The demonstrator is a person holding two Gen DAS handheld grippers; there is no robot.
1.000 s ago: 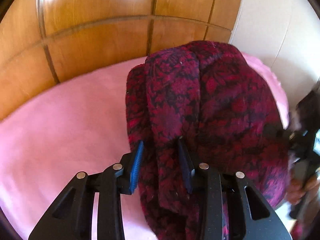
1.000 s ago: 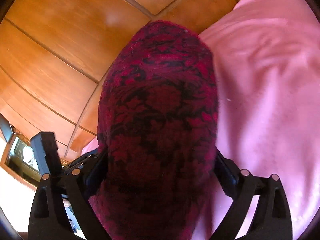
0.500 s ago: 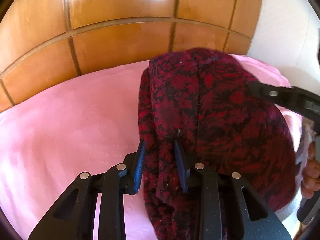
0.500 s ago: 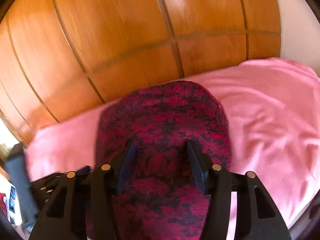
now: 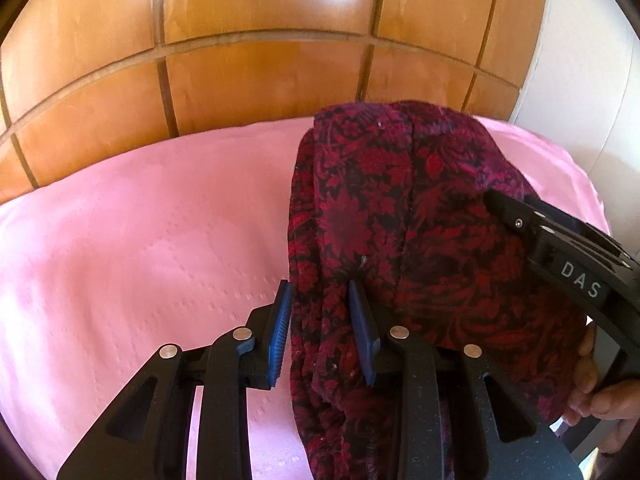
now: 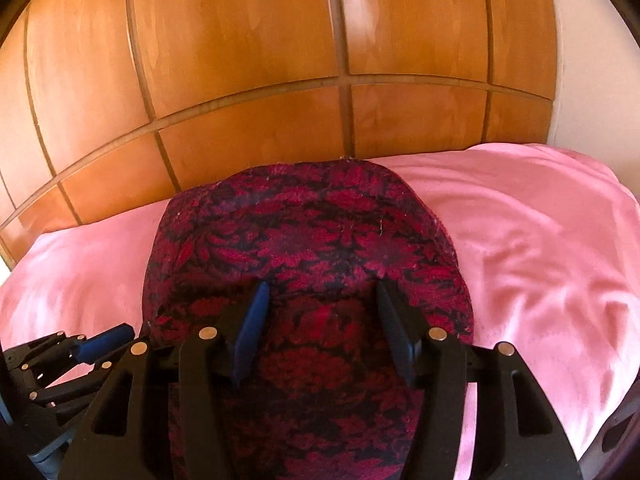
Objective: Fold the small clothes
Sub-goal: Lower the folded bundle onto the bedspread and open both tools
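a pink sheet (image 5: pixel 140 232) covers the bed, with a glossy wooden panelled headboard (image 6: pixel 248 80) at the far side. the red floral garment (image 6: pixel 304 248) lies on it; left gripper (image 5: pixel 322 330) pinches its left edge, right gripper (image 6: pixel 320 328) is spread apart over it.

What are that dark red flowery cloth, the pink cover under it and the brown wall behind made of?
The cloth looks like a fuzzy woven or knitted fabric, with lint and a soft nap. The cover looks like smooth, slightly shiny fabric with soft creases. The wall looks like varnished wood panels with grain and glare.
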